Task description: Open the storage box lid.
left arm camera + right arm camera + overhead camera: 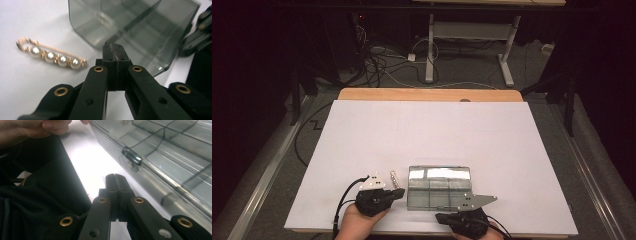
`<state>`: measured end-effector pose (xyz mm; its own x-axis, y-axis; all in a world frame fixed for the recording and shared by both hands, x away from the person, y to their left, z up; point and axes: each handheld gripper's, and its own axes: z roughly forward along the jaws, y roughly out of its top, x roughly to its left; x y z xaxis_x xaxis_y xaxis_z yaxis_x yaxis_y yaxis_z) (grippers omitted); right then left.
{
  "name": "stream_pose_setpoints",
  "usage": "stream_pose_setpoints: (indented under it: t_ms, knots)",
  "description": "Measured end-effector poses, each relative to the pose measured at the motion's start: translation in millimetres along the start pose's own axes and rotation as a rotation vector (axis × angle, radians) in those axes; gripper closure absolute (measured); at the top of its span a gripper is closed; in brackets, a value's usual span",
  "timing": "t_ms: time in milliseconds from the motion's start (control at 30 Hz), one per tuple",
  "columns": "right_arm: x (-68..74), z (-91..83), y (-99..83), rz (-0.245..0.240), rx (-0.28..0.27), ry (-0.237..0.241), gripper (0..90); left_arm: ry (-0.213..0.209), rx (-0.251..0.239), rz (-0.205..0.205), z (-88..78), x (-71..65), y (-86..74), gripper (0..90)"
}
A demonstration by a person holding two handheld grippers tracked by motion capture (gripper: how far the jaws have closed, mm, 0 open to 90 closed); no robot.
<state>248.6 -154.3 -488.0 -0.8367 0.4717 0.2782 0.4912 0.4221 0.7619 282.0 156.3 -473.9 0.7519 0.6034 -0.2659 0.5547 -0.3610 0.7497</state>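
The left gripper (398, 193) rests low on the near part of the white bench (432, 130), its fingers (115, 53) pressed together with nothing between them. Just beyond their tips stands the smoky clear box (140, 27), a corner of it directly ahead; the top and far side of the box are cut off by the frame in the left gripper view, so its contents cannot be made out there. To the left of those fingers, close by but apart from them and from the box, lies a gold hair clip (51, 55) set with four pearls, slightly blurred. The right gripper (443, 218) sits at the near edge of the box (439, 187), fingers (116, 182) likewise closed and empty, their tips just short of the box's long side, where a small clasp (132, 157) shows. Through the lid, dividers are visible, though the compartments look hazy. A hand (35, 127) is partly cut off at the upper left of the right gripper view, with a dark shape below it that is hard to identify.
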Motion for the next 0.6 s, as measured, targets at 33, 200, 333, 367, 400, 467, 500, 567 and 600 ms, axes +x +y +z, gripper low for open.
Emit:
stream_pose_setpoints:
  t_ms: [33,200,333,367,400,467,500,567,600]
  knots:
    - [-0.8,-0.5,-0.2,0.000,-0.001,-0.005,90.0,0.004,0.022,-0.003,2.4,0.0,-1.1,87.0]
    - [-3.2,-2.0,0.3,-0.009,-0.005,-0.015,90.0,-0.005,0.118,0.021,14.4,-6.2,-4.4,87.1]
    - [-5.6,-1.8,0.2,-0.012,-0.005,-0.014,90.0,-0.014,0.119,0.009,14.0,-6.0,-5.3,87.1]
    - [-5.6,-1.8,0.2,-0.012,-0.005,-0.014,90.0,-0.012,0.119,0.010,14.0,-6.4,-5.4,87.1]
    - [-5.4,-1.2,0.6,-0.011,-0.004,-0.010,90.0,-0.013,0.118,0.008,13.9,-6.5,-5.5,87.1]
    - [-5.2,-0.9,0.8,-0.011,-0.007,-0.011,90.0,-0.017,0.120,0.010,13.7,-6.1,-5.7,87.1]
    - [-5.2,-0.9,0.9,-0.011,-0.008,-0.011,90.0,-0.018,0.120,0.010,13.6,-6.1,-5.8,87.1]
    - [-5.4,-1.1,0.8,-0.009,-0.007,-0.008,90.0,-0.018,0.120,0.010,13.6,-6.1,-5.8,87.1]
    - [-5.6,-1.1,0.8,-0.008,-0.009,-0.007,90.0,-0.019,0.120,0.010,13.6,-6.0,-5.8,87.1]
